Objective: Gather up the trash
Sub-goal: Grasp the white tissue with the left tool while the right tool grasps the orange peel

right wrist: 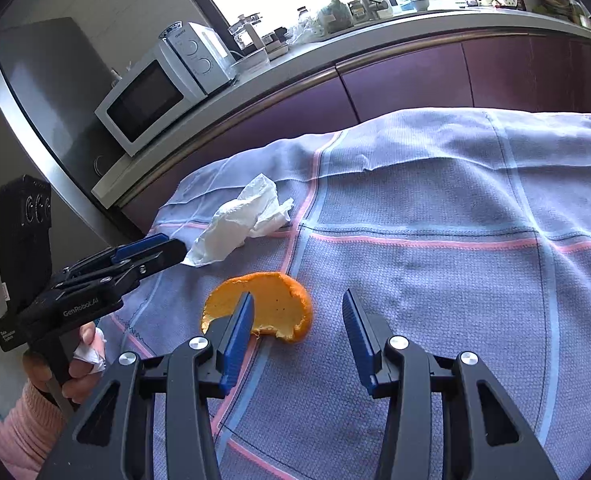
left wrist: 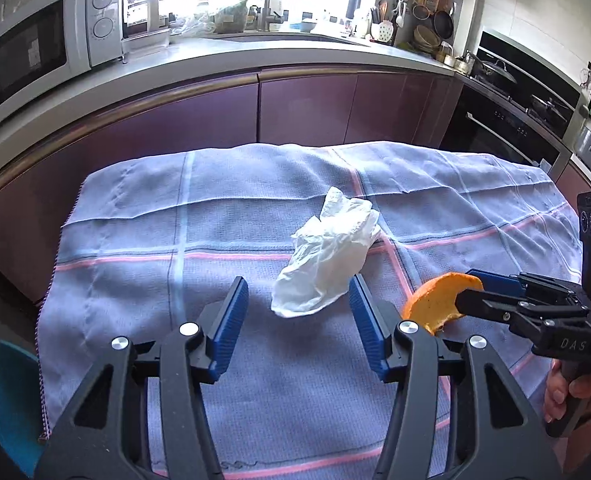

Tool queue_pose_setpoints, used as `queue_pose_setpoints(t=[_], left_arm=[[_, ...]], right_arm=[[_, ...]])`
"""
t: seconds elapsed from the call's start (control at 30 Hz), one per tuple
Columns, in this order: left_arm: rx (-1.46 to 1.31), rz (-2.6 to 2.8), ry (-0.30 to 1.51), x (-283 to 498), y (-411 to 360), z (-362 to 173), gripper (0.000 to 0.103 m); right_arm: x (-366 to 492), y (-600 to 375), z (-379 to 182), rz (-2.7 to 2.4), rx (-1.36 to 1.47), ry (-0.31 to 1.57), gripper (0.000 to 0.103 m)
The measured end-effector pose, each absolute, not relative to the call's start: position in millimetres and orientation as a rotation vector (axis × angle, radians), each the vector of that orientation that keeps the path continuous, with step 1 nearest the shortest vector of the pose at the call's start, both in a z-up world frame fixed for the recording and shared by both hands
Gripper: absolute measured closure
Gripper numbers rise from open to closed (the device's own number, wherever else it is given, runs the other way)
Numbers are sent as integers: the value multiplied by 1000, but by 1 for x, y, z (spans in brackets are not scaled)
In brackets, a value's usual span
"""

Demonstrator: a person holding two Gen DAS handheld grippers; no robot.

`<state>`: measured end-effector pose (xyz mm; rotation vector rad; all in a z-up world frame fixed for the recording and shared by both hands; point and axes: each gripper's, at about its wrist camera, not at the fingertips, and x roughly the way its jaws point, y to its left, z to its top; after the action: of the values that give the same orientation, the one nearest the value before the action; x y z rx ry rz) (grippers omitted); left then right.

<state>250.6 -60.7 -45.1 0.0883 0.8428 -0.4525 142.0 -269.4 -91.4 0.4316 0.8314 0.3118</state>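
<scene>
Nothing collected yet: both the left claw (left wrist: pixel 298 312) and right claw (right wrist: pixel 298 330) hang spread, tissue (left wrist: pixel 327 256) and orange peel (right wrist: pixel 269 308) lying loose on the cloth-covered worktop (right wrist: pixel 435 280).

The right gripper (left wrist: pixel 469 286) body carries the raised letters "DAS" on its side, read in the left wrist view. The left gripper (right wrist: pixel 167 250) body carries the white marking "GenRobot.AI", read in the right wrist view; a smaller white label below it is too small to read.
</scene>
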Motion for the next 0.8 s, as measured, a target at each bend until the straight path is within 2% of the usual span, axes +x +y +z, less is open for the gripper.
queue_pose_setpoints(t=[0.13,0.2,0.33,0.4,0.43,0.53,0.8], left_arm=[[102,-467,875,268,-74,-55,50],[103,-470,890,275,-79,-58,53],[85,-487,924,285,-84,-68,61],[76,-493,933,287,-86,-71,73],[71,-494,939,288,-86,-73,84],[66,-499,932,284,-85,-74,94],[65,-475,880,259,-66,-57,96]], right_arm=[[145,-267,-95,342,450,842,61],[145,-266,-95,355,451,846,72],[147,-263,-98,381,460,865,83],[148,-265,-98,391,472,867,92],[148,-265,-99,398,479,867,93],[146,-265,-98,403,486,865,94],[142,-266,-93,422,523,840,95]])
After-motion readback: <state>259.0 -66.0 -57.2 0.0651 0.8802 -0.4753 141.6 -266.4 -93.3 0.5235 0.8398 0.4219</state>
